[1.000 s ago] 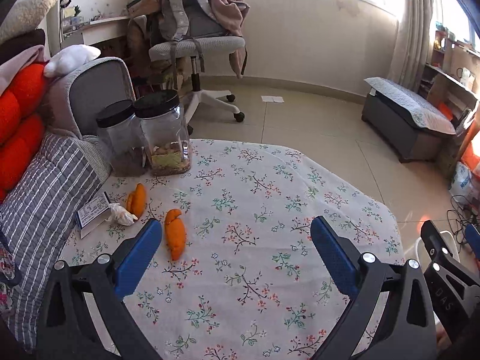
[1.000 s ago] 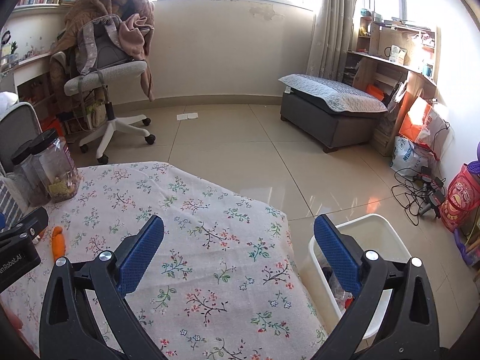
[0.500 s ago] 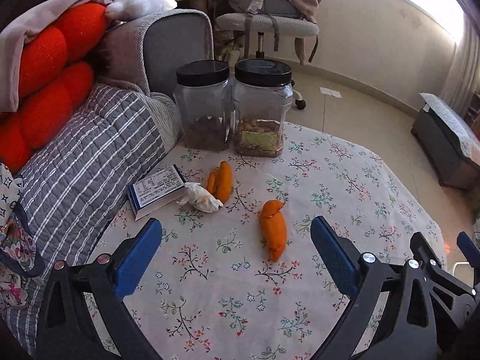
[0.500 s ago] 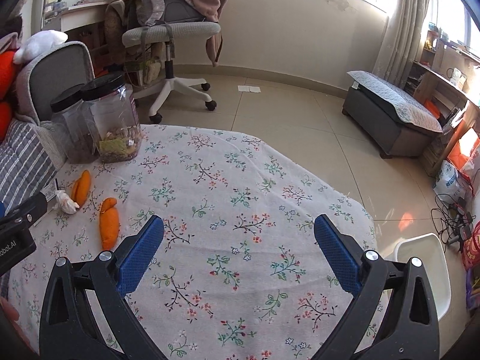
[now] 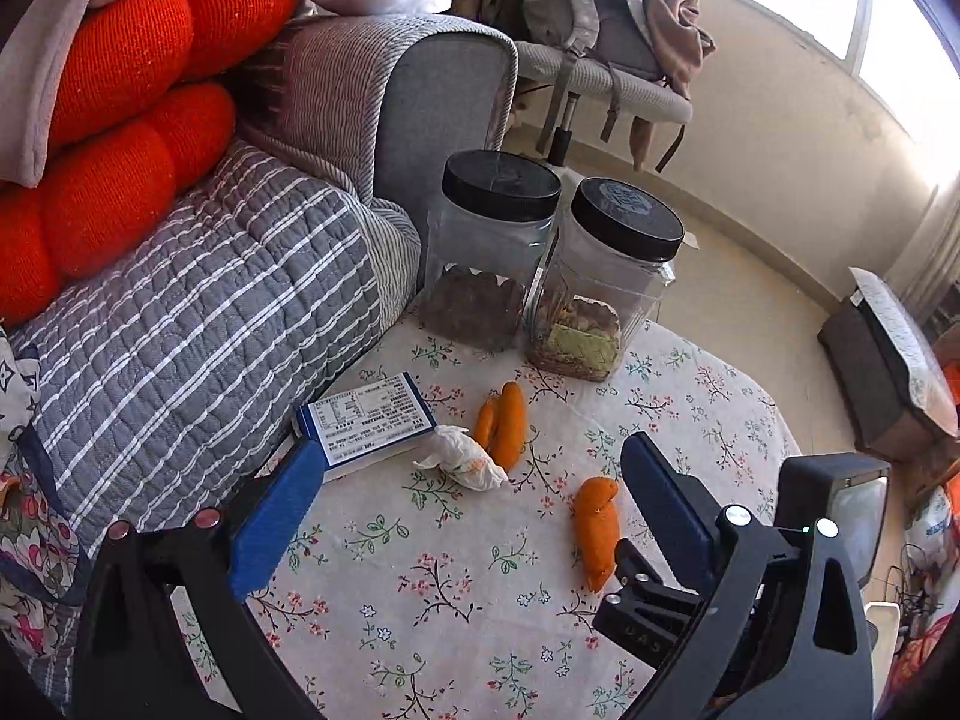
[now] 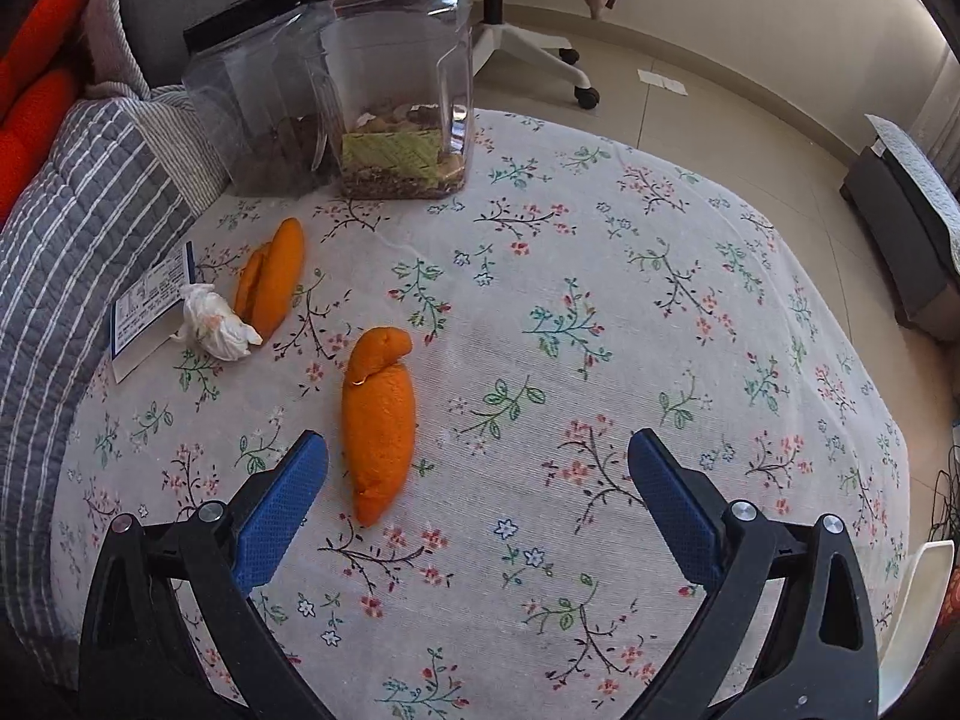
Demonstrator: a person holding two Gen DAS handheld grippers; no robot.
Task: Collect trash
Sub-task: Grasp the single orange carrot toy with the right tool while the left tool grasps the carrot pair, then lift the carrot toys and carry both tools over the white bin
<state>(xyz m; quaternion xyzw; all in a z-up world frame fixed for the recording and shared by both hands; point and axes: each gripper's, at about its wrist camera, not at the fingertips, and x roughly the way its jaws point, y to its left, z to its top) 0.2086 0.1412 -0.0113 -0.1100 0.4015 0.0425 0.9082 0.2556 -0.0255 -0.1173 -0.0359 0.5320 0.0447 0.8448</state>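
On the flowery tablecloth (image 6: 600, 300) | 2 orange peels (image 6: 378, 426) (image 6: 273, 282), 1 tissue wad (image 6: 216, 330), 1 card (image 5: 366, 417), 2 jars (image 5: 600, 294) (image 5: 486, 252) | left gripper (image 5: 468, 516) and right gripper (image 6: 477, 495) both wide open, holding nothing

Very little text is legible. In the left wrist view, a blue-edged white box (image 5: 366, 417) left of centre carries a printed table and lines of small type, too small to read. At lower right of that view, a black clamp part (image 5: 645, 624) shows embossed characters that look like "DAS", though that is uncertain. The right-hand clear jar (image 5: 600, 294) holds a green label (image 5: 582, 348) with faint print, unreadable, and its black lid (image 5: 627, 217) bears a raised emblem that cannot be made out.
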